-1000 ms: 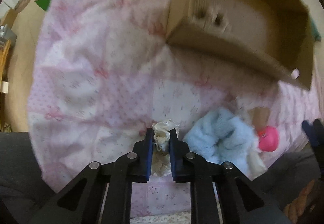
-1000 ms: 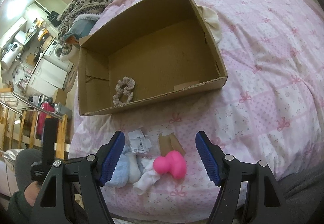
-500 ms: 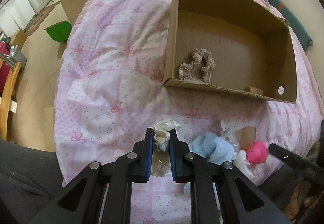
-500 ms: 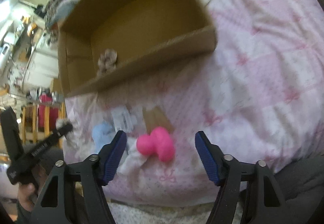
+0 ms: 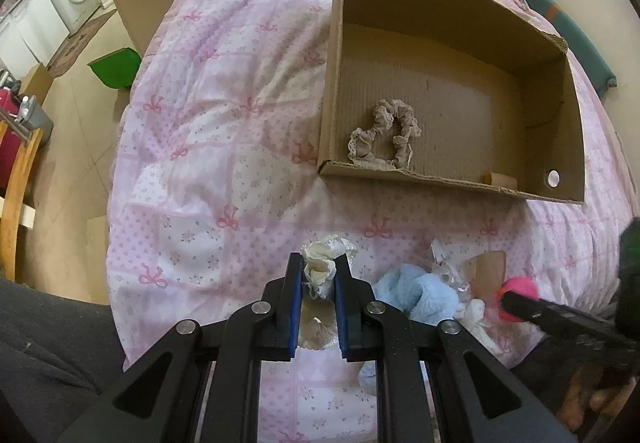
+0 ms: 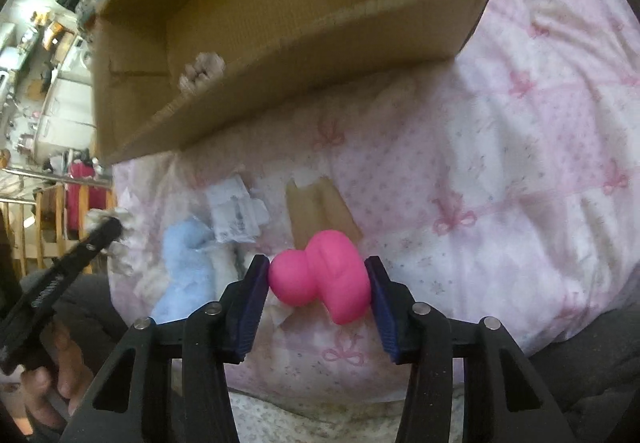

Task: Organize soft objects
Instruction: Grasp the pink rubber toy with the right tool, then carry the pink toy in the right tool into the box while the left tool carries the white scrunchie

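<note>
In the left wrist view, the left tool point(image 5: 317, 279) is still clamping the cream scrunchie point(image 5: 320, 263) at lower centre, its blue pads pressed tight against the fabric. Over the last second it has been lifting, so the cardboard box point(image 5: 400, 185) is now sitting whole in the upper right of the frame, with a beige scrunchie point(image 5: 384, 137) lying on its floor near the front wall. The blue plush point(image 5: 416, 293) is lying on the pink bedspread point(image 5: 200, 147) to the lower right.

In the right wrist view, the right tool point(image 6: 317, 277), wide open a second ago, is now closing on the pink squishy toy point(image 6: 320, 275) at lower centre, both pads touching its sides. Both tools are thus loaded, and I judge the box is the next stop.
</note>
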A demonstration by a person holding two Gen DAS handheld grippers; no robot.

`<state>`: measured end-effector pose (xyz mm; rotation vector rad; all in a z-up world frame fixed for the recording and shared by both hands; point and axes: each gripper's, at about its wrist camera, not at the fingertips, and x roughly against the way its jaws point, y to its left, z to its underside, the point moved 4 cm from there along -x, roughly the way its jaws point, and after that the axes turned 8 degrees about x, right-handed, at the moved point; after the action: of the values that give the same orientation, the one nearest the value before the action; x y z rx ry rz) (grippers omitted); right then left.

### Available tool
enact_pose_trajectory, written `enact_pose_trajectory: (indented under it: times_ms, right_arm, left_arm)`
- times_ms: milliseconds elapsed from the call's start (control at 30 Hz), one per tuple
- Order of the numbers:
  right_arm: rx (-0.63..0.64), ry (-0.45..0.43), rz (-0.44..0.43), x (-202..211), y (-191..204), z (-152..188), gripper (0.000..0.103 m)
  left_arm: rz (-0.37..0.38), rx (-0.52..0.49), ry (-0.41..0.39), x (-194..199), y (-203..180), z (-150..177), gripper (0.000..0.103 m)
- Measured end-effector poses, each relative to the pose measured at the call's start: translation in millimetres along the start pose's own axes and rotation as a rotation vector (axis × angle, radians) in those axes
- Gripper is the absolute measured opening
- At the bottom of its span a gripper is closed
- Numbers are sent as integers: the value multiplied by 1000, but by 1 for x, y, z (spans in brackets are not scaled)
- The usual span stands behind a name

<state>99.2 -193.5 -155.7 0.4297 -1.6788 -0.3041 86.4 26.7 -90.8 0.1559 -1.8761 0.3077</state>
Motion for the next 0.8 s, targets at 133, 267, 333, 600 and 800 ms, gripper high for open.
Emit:
enact_pose_trajectory:
  times_ms: [133, 267, 333, 600, 800]
  right_arm:
    - [26, -116, -68, 27, 7, -6, 51]
    - [47, -122, -75, 28, 12, -5, 51]
    - [61, -131, -82, 32, 16, -6, 51]
    - [120, -265, -137, 60, 30, -12, 51]
    - [149, -326, -136, 76, 34, -13, 51]
  left_arm:
    - [-5, 3, -3, 0, 1, 0, 13]
    - [-6, 6, -4, 0, 1, 0, 13]
    - [-6, 10, -6, 0, 2, 0, 13]
    - [-21, 14, -23, 5, 5, -1, 13]
    - [-33, 15, -67, 16, 6, -4, 13]
